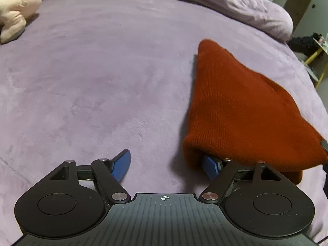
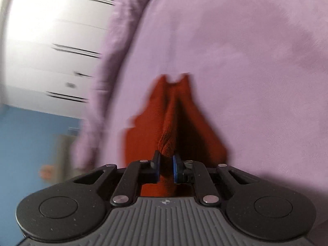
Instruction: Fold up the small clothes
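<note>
Right gripper point(image 2: 165, 169) was pinched on the rust beanie point(image 1: 242, 106), lifting one edge off the purple bed point(image 1: 102, 82). Left gripper point(image 1: 167, 167) stood wide, its right finger under the beanie's edge. Pink plush toy point(image 1: 16, 10) lay well apart; bunched duvet point(image 1: 235, 6) behind.

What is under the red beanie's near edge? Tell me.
Under the red beanie, one blue pad of the open left tongs pokes beneath its hem, above the purple blanket. The pad's tip is covered.

A bed covered with a lilac plush blanket point(image 1: 102, 78) carries a rust-orange knitted beanie point(image 1: 242, 110) at the near right, a pale pink stuffed toy point(image 1: 16, 8) far left, and a rumpled lilac duvet point(image 1: 235, 4) along the far edge.
</note>
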The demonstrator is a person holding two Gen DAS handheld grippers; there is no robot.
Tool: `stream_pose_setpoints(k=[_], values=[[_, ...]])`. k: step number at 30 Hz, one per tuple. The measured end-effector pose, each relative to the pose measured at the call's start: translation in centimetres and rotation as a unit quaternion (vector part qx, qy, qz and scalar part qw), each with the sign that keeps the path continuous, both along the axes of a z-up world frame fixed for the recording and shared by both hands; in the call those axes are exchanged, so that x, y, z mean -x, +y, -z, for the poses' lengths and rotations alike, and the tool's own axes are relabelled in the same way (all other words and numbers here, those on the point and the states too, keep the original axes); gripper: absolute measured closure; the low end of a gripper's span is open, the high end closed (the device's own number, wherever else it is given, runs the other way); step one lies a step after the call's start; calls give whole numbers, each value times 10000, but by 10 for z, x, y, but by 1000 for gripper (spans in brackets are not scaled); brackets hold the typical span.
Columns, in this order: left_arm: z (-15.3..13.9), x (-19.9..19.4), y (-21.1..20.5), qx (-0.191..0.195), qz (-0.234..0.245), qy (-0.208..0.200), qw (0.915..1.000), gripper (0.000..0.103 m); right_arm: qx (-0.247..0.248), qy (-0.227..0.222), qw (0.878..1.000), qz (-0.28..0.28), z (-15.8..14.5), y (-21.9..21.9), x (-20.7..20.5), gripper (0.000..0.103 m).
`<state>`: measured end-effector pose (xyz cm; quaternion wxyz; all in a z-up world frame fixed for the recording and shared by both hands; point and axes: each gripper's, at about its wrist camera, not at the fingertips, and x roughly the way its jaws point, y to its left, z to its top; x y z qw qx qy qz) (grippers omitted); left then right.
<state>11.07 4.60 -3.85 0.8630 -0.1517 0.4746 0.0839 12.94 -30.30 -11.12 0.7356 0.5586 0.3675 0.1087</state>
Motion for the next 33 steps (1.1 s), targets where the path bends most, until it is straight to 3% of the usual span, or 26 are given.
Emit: stream_pose_setpoints(k=[2, 3, 5, 8, 10, 12, 15, 16, 18, 20, 22, 24, 30, 33], values=[[2, 0, 3, 94, -26, 25, 9999, 22, 142, -28, 9999, 15, 0, -6, 3, 93], [4, 0, 5, 184, -52, 91, 9998, 22, 650, 122, 9978, -40, 0, -5, 1, 95], [4, 2, 7, 240, -65, 113, 9996, 22, 2066, 460, 9770, -249, -2, 5, -3, 95], [-3, 8, 16, 124, -224, 90, 9996, 23, 2795, 448, 9590, -132, -11, 5, 8, 96], [-11, 11, 25, -28, -453, -19, 9990, 26, 3033, 231, 9525, -111, -22, 3, 10, 94], [-20, 11, 32, 95, -527, -195, 9984, 25, 3103, -181, 9502, -236, -36, 6, 9, 92], [-25, 11, 37, 572, -381, -272, 9973, 24, 2840, -533, 9554, -612, -42, 18, -4, 77], [-24, 11, 40, 924, -341, -235, 9949, 24, 2677, -583, 9587, -759, -40, 23, -9, 76], [-15, 11, 46, 1833, -248, -128, 9827, 24, 2529, -627, 9600, -1020, -35, 32, -13, 74], [1, 10, 49, 2774, -172, 28, 9606, 24, 2609, -593, 9559, -1210, -27, 39, -17, 71], [15, 5, 48, 3340, -236, 226, 9420, 25, 2627, -479, 9548, -1304, -17, 42, -17, 70], [25, 1, 44, 3692, -293, 242, 9286, 25, 2544, -530, 9573, -1267, -16, 42, -17, 70], [45, -12, 40, 4235, -908, 77, 9013, 31, 2290, -597, 9637, -1236, -16, 34, -18, 70], [58, -17, 48, 4614, -1231, -51, 8786, 40, 2307, -680, 9624, -1262, -15, 36, -18, 70]])
